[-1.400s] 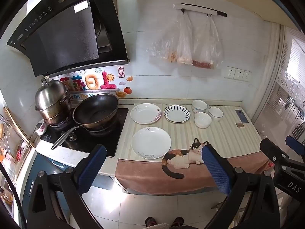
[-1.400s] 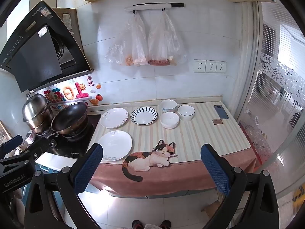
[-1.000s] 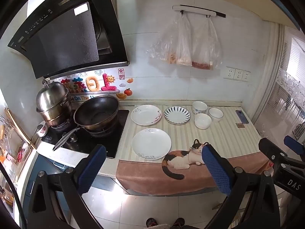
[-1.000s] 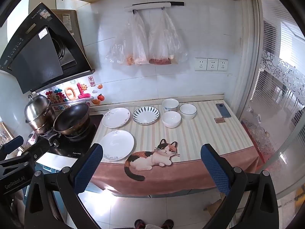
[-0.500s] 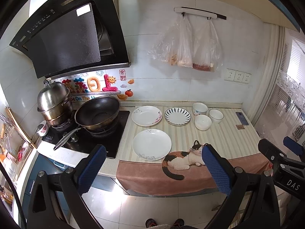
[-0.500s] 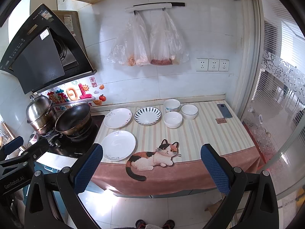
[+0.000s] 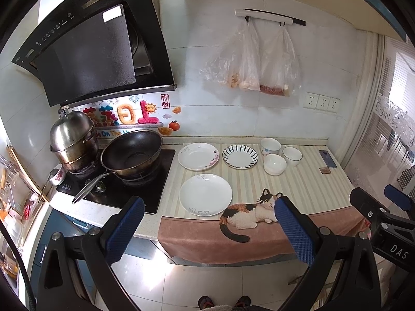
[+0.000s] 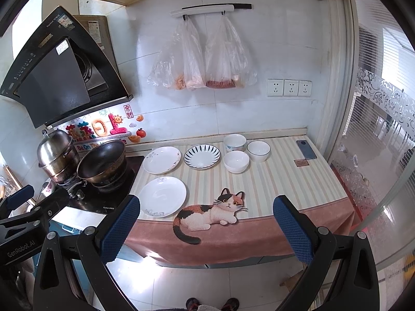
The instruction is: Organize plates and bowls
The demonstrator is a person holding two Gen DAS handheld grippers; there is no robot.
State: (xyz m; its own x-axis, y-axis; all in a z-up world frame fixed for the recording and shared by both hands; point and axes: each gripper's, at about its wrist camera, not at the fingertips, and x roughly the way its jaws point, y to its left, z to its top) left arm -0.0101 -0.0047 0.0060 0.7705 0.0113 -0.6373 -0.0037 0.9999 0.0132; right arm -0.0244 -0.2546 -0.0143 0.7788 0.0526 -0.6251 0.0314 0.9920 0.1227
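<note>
Both grippers (image 7: 207,223) (image 8: 206,223) level, jaws spread

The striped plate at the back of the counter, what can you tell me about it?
The striped plate is round and shallow, apparently glazed ceramic, white with dark strokes fanning out from a plain white centre to a dark rim. It lies flat, right way up and empty on the striped mat. A floral plate sits apart on its left, and three bowls cluster on its right. Nothing touches it.
</note>
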